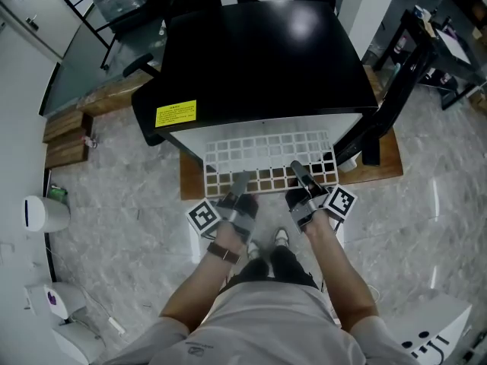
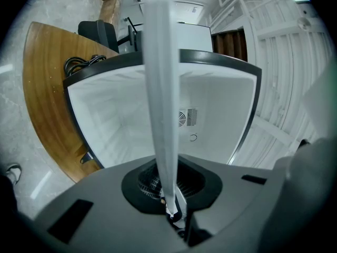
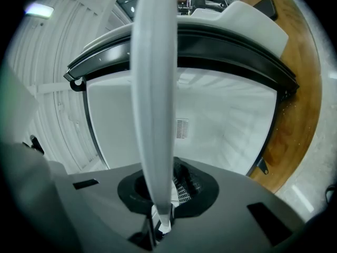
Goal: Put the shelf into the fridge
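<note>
Both grippers are on the shelf [image 1: 268,152], the white wire grid lying flat at the open front of the fridge [image 1: 259,59]. Its far edge meets the white cavity below the black top, and its near edge hangs out over the wooden board [image 1: 384,162] the fridge stands on. The left gripper [image 1: 239,179] takes that near edge left of centre, and the right gripper [image 1: 297,170] takes it right of centre, the two near each other. Look along the left jaws: they're pinching the shelf's rim, which runs edge-on up the middle of the view towards the cavity. Same story on the right, jaws clamped on the rim, the shelf a pale blade rising from between them, with a small vent on the back wall beyond. A yellow label [image 1: 176,113] sits at the front left corner of the fridge top.
</note>
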